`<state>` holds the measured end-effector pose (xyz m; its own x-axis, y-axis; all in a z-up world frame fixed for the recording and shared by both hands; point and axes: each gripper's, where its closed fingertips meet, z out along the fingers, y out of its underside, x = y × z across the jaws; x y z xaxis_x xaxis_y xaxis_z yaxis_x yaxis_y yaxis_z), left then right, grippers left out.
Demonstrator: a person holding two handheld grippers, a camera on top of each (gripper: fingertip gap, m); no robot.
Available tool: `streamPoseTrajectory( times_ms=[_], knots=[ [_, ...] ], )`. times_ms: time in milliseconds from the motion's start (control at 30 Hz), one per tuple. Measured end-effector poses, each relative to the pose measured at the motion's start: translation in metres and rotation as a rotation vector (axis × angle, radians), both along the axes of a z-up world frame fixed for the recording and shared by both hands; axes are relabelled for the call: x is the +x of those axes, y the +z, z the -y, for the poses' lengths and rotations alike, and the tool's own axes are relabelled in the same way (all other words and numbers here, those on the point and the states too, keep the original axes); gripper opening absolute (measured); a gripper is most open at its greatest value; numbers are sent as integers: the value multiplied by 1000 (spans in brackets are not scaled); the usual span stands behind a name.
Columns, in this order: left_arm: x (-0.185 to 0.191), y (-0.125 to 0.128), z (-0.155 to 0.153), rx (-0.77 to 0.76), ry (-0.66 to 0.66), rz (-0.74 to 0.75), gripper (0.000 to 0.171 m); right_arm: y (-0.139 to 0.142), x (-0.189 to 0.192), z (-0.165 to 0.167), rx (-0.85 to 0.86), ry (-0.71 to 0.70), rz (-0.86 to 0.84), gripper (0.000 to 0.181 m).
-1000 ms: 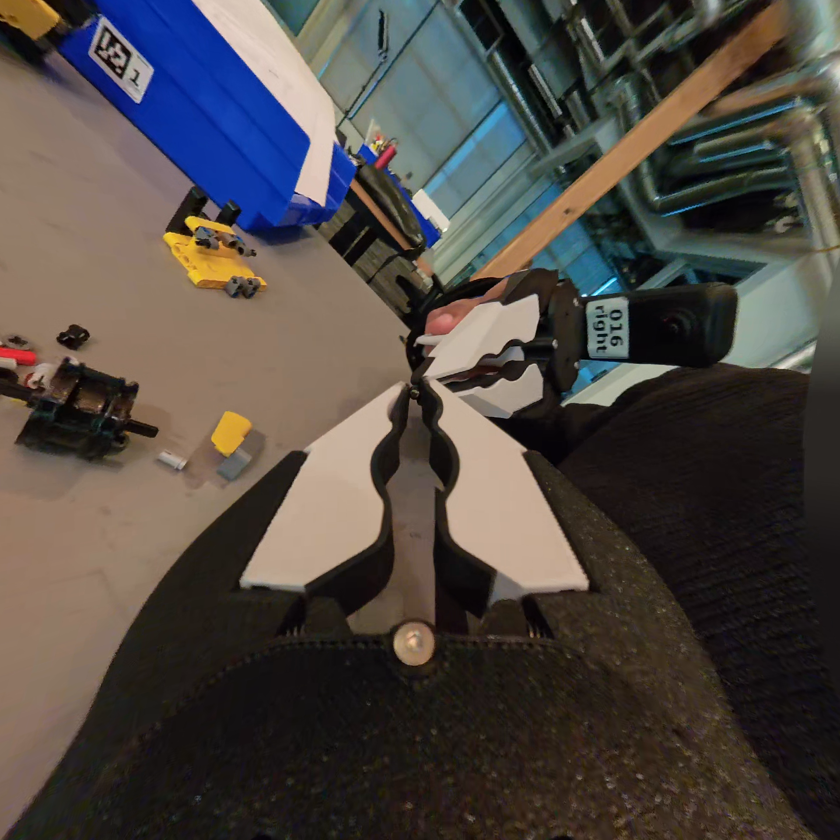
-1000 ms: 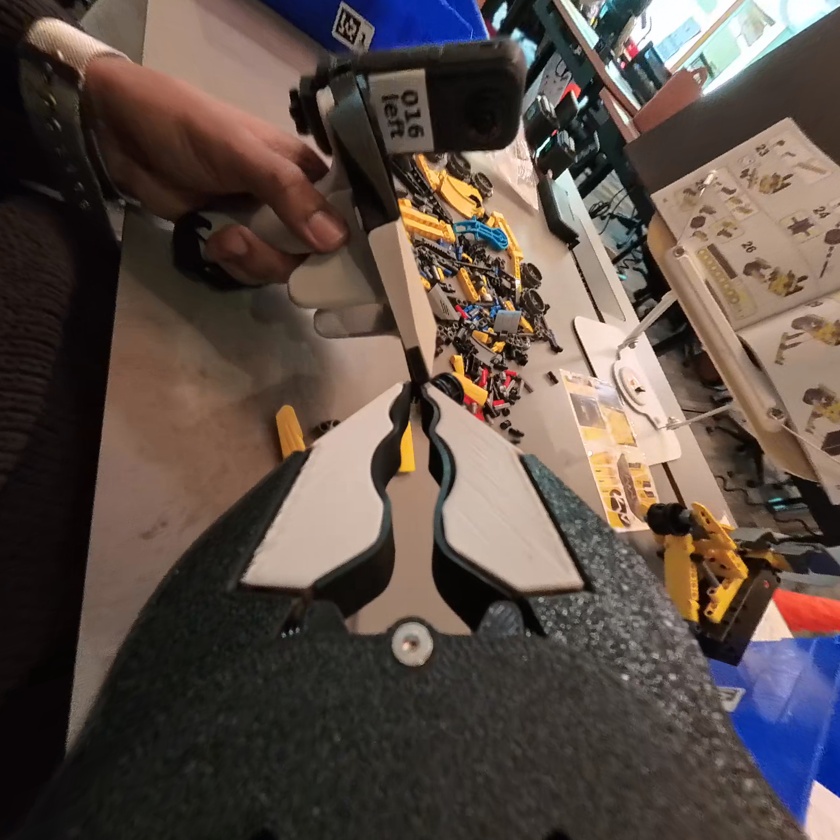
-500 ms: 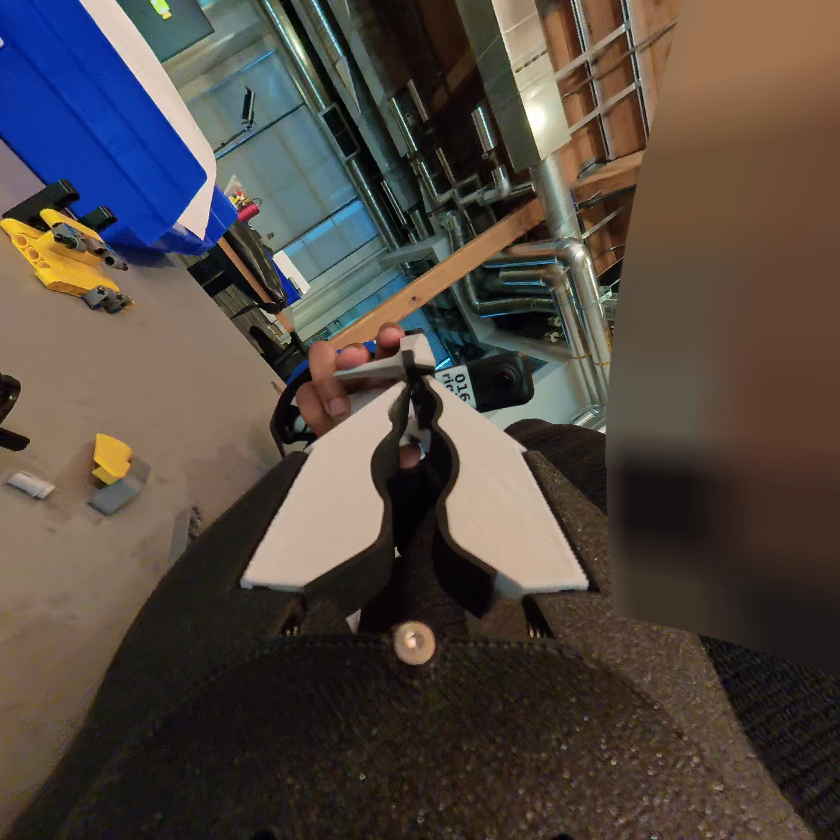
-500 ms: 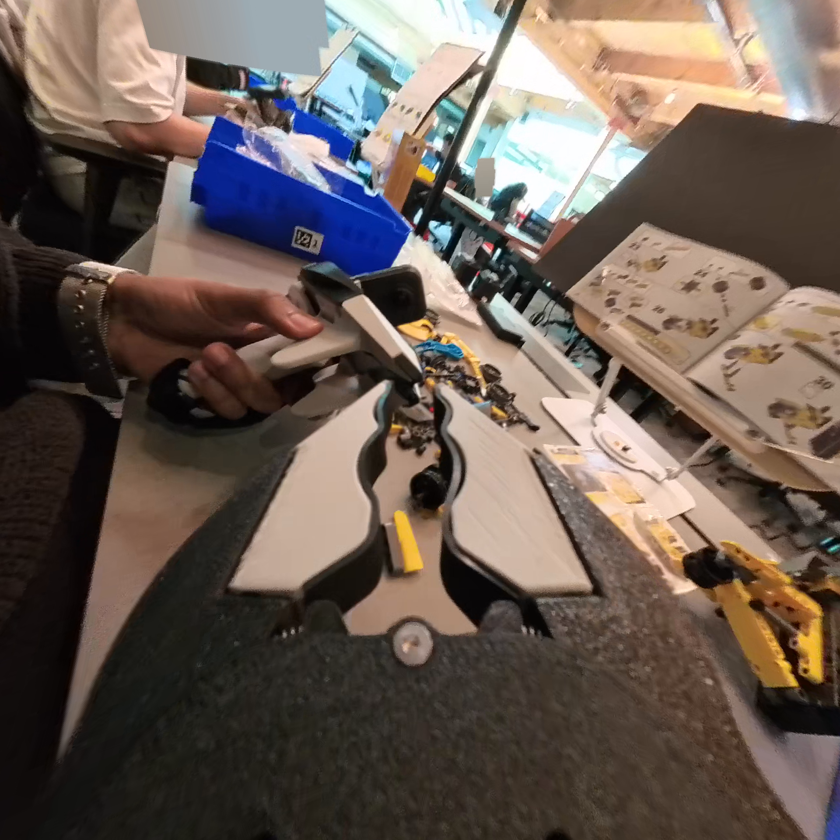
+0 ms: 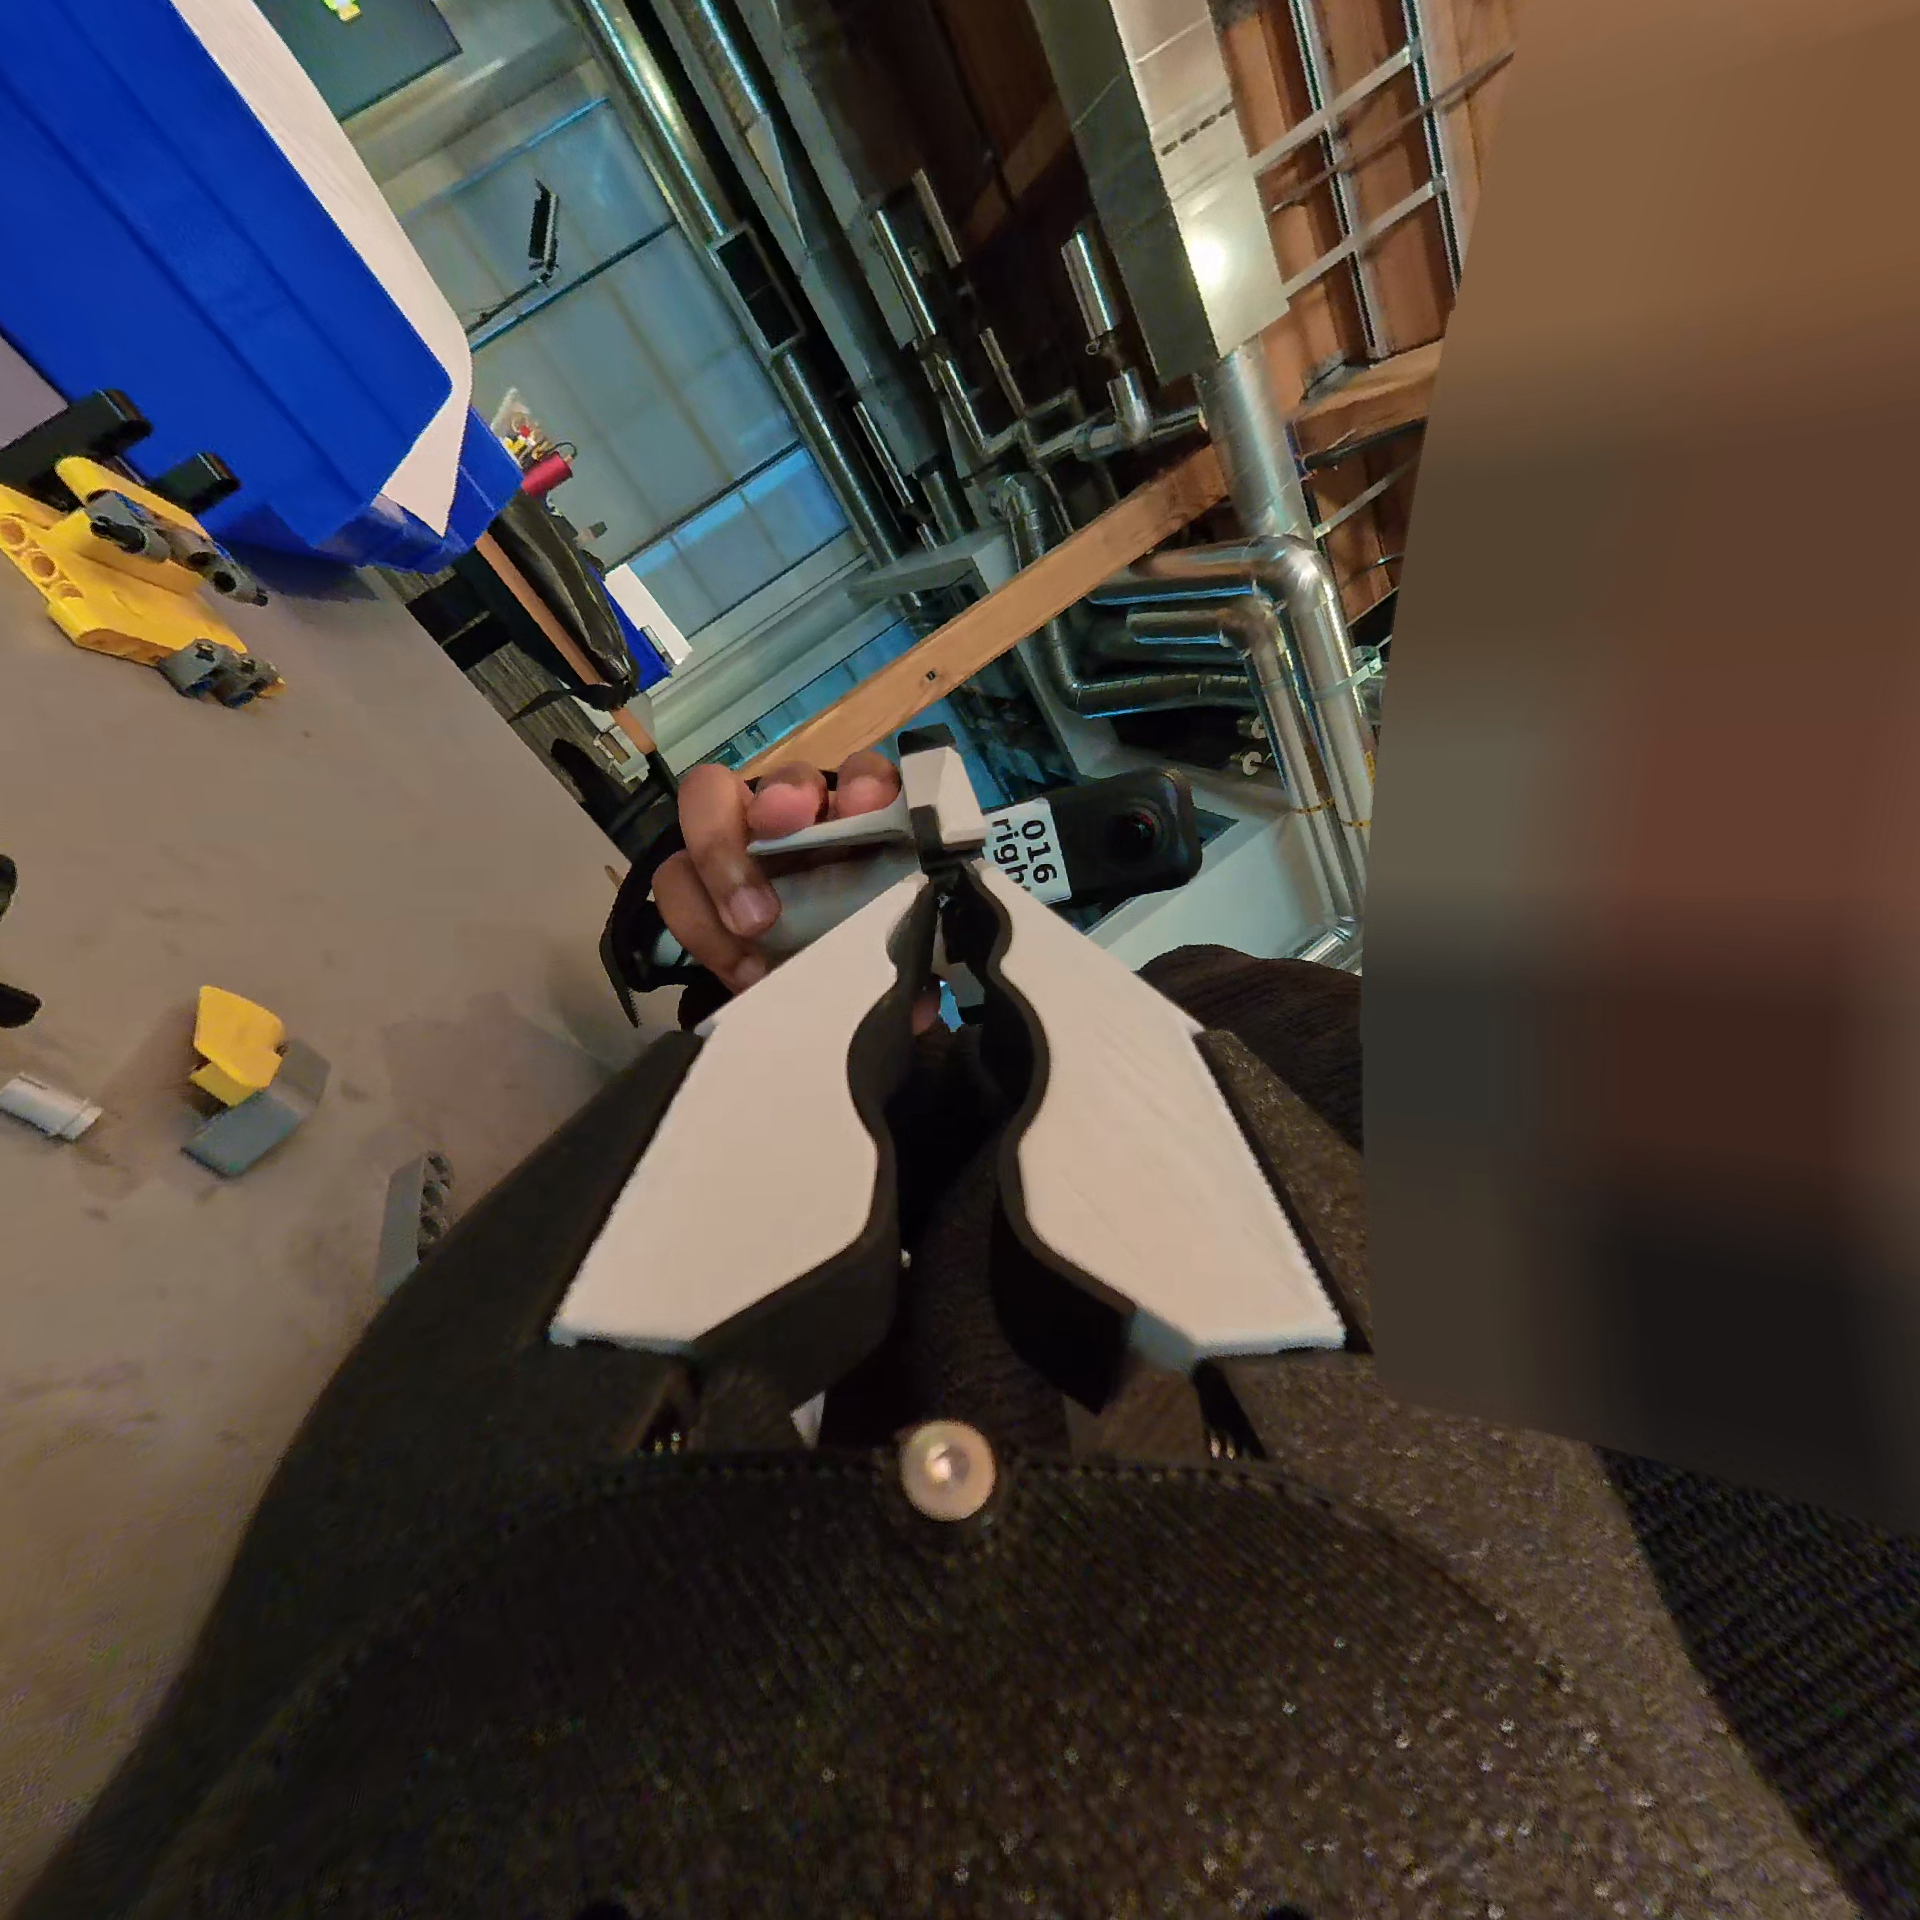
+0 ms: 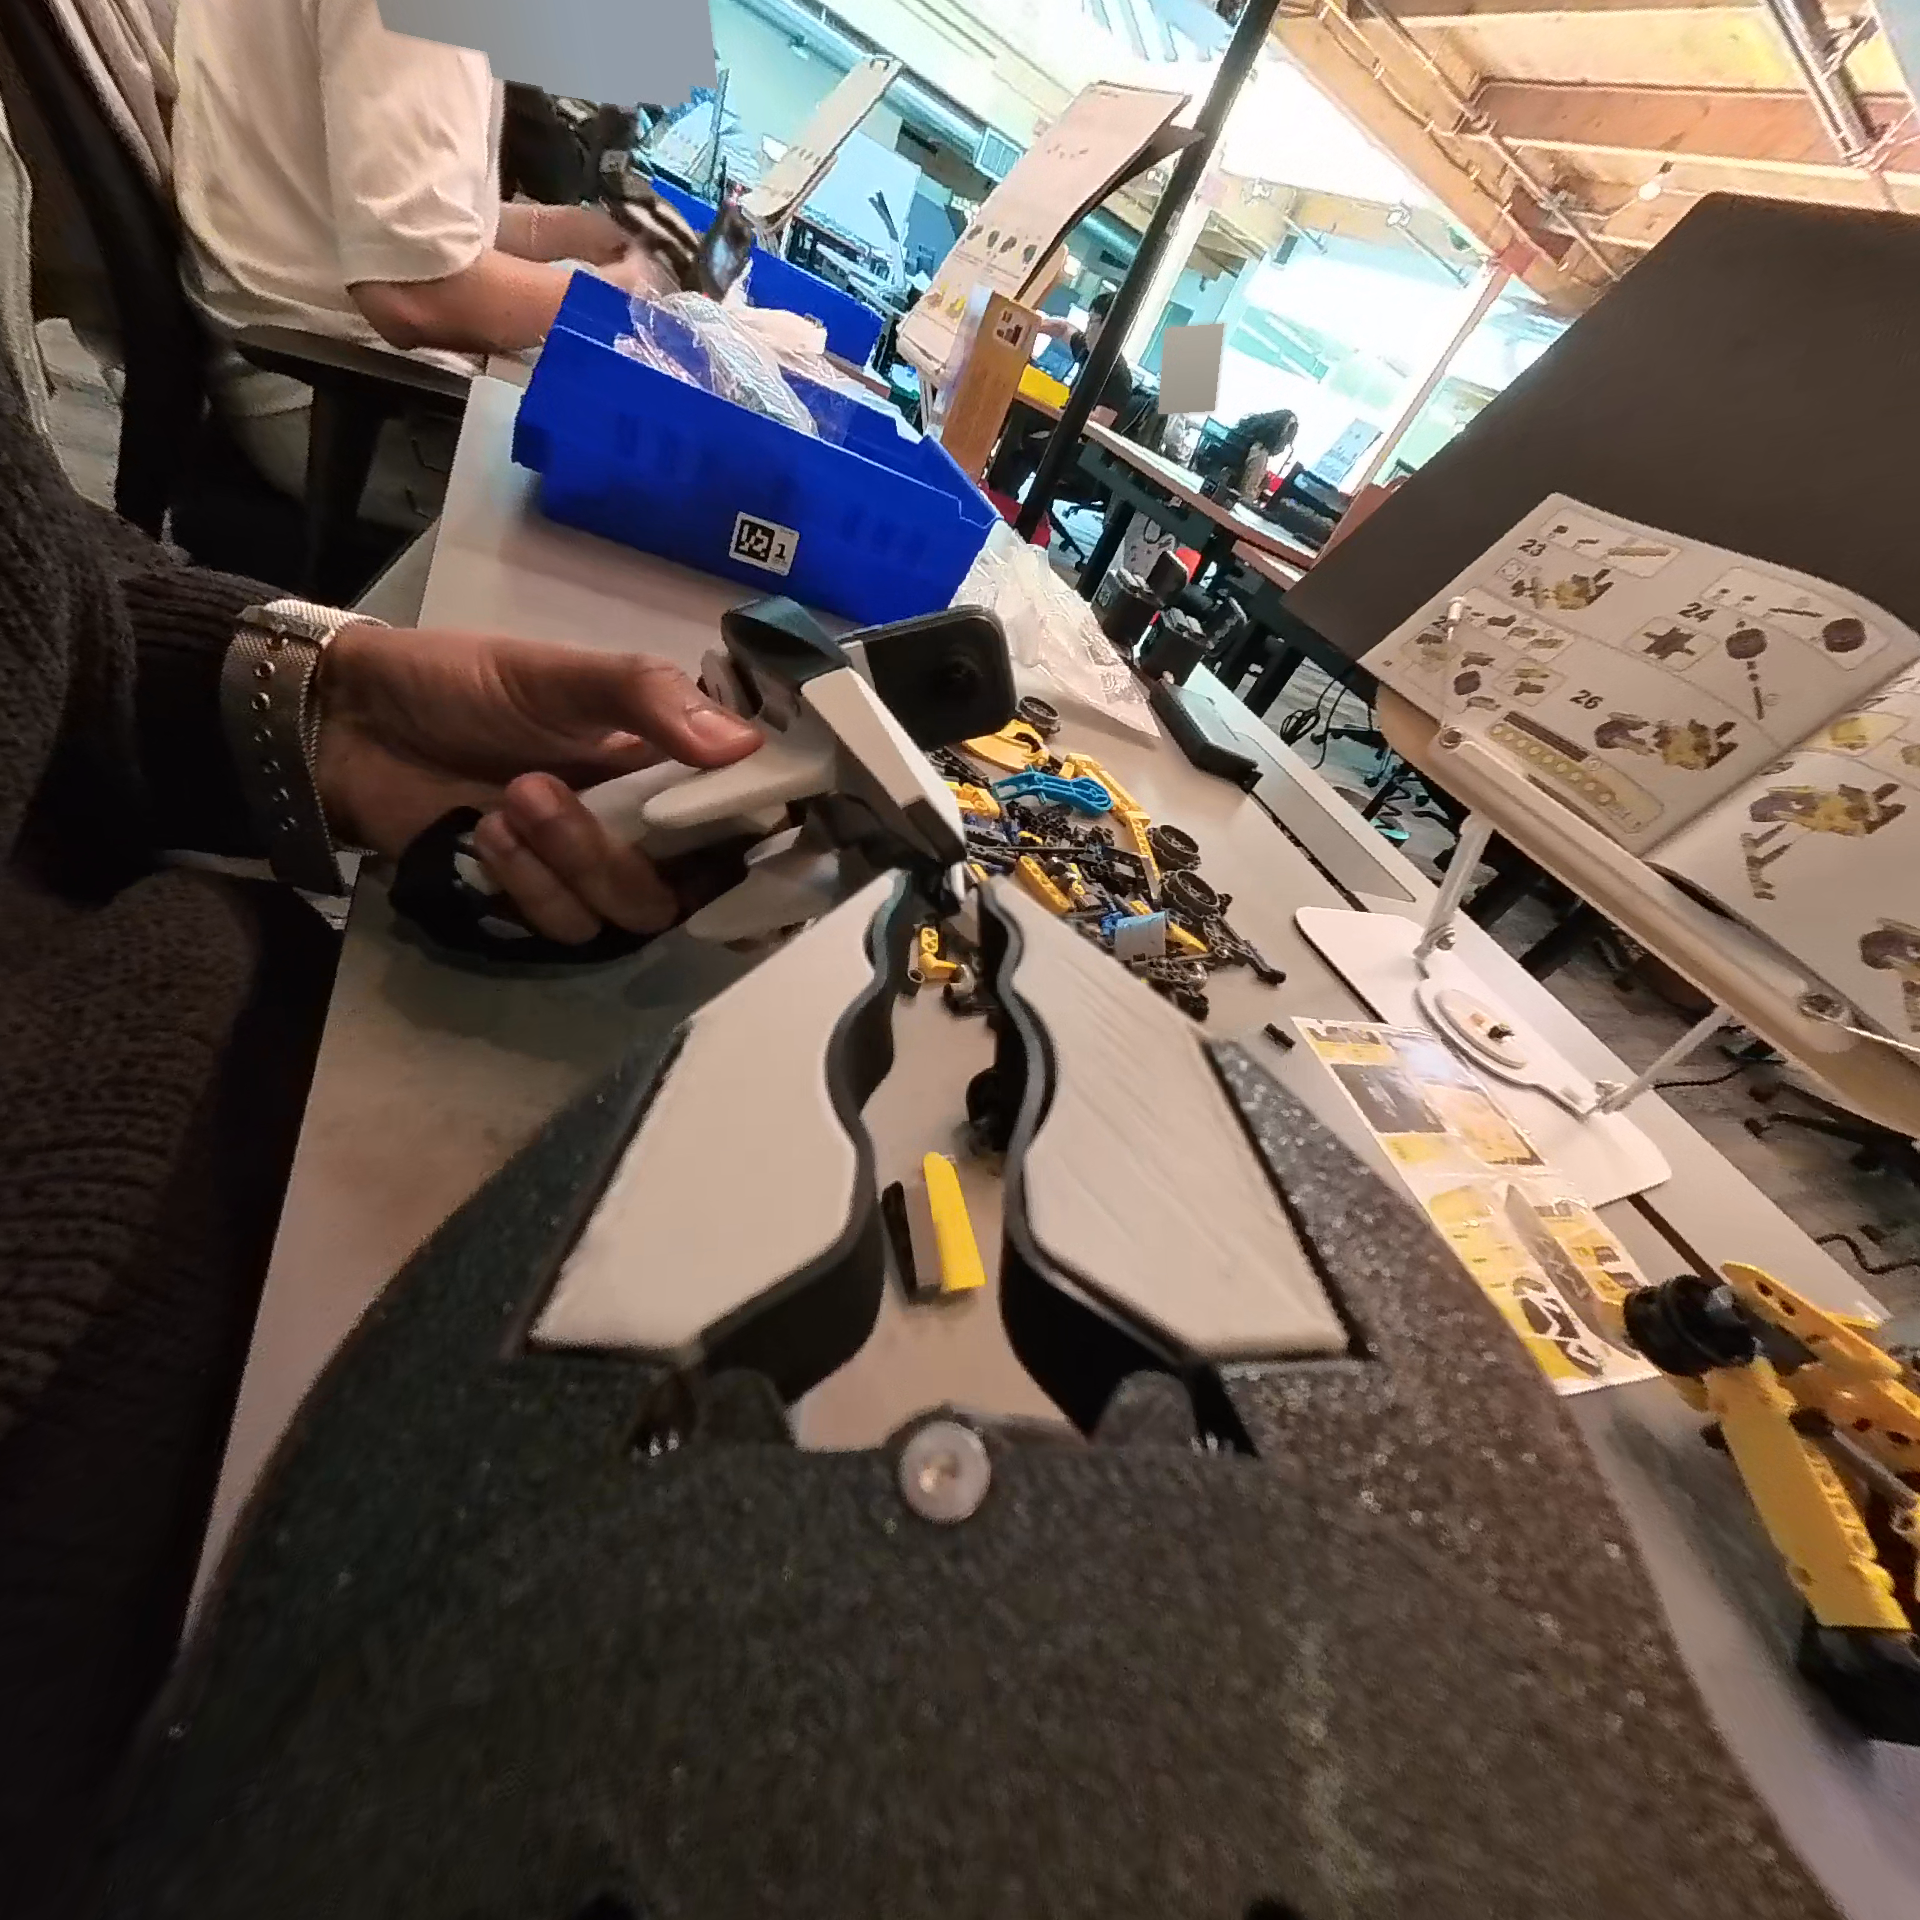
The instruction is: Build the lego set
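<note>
My left gripper [image 5: 941, 902] is held up off the grey table [image 5: 312, 883], its jaws nearly closed on a small dark part [image 5: 941, 900] that I cannot make out. Its tips touch the tips of my right gripper [image 5: 928, 844], which a hand holds just beyond. In the right wrist view my right gripper [image 6: 943, 891] is open a little, its tips standing either side of the left gripper's [image 6: 948, 858] tip. A yellow strip [image 6: 951, 1226] and a black wheel [image 6: 987, 1096] lie on the table under the right gripper.
A pile of yellow, black and blue parts [image 6: 1081, 831] lies ahead, with a blue bin [image 6: 727, 488] behind it. An open booklet on a stand [image 6: 1662, 686] and a yellow model [image 6: 1787, 1444] are at the right. A seated person [image 6: 332, 187] is at the back left. Loose pieces [image 5: 244, 1070] lie left. The grippers are tip to tip, or close to it. Both grippers' tips are roughly 35 centimeters from the yellow model [image 6: 1787, 1444].
Both grippers have tilted up away from the table while their tips stayed together. The right gripper's jaws have parted a little from shut.
</note>
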<state>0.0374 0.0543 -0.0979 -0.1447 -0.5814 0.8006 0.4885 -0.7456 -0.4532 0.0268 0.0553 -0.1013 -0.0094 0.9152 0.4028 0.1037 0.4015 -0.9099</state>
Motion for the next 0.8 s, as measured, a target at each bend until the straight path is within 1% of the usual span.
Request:
streamPoseTrajectory(
  times_ms=[167, 433, 500, 567, 633, 667, 733, 800],
  knots=[
    [3, -2, 0, -2, -4, -7, 0, -2, -2, 1, 0, 5, 0, 6],
    [1, -2, 0, 2, -4, -3, 0, -2, -3, 2, -34, 23, 11, 5],
    [0, -2, -2, 6, 15, -10, 1, -2, -4, 0, -44, 22, 33, 5],
    [-4, -6, -9, -11, 85, -59, 38, -2, -4, 2, -112, 56, 56, 4],
    [-5, -10, -8, 22, 100, -134, 25, 2, -3, 0, -176, 67, 49, 4],
    [-5, -11, -6, 32, 100, -161, 24, 1, -2, -1, -186, 71, 57, 4],
    [-4, -9, 0, 56, 76, -171, 15, -2, -3, -2, -185, 73, 77, 5],
    [-2, -6, 3, 50, 45, -137, 11, -4, -4, 1, -164, 80, 87, 5]
  ],
)
